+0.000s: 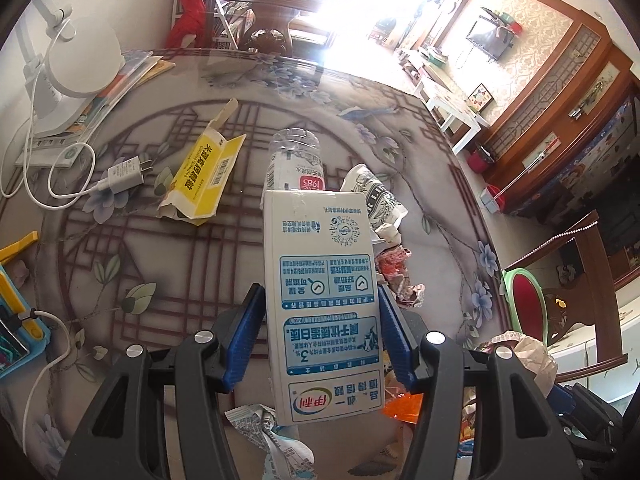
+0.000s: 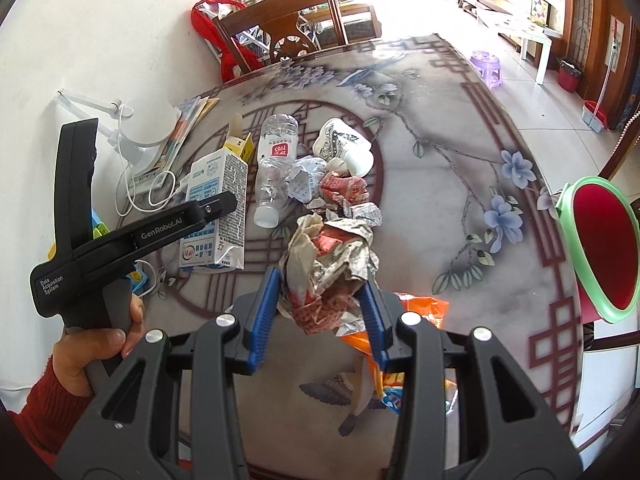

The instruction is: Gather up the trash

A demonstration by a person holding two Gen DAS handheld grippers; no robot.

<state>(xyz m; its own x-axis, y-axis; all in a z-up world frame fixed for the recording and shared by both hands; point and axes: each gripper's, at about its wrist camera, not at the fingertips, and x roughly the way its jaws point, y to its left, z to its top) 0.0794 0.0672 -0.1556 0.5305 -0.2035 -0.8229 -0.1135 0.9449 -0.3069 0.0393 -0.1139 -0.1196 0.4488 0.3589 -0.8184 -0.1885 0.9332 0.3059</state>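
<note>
On the surface [image 1: 440, 184] at far left lies a white charger plug [image 1: 126, 172], then a flattened yellow carton [image 1: 204, 176]. The left gripper [image 1: 320, 320] has its fingers [image 1: 248, 320] clamped on a white milk carton [image 1: 324, 304], held above the surface. Behind it lies a clear plastic bottle [image 1: 294, 160]. The right gripper [image 2: 320, 304] pinches a crumpled paper wad [image 2: 332, 264] between its fingers [image 2: 266, 308], near a green-rimmed bin [image 2: 576, 264].

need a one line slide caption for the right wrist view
Right gripper clamps a crumpled paper wad above the floral table, while the left gripper holds a milk carton.
</note>
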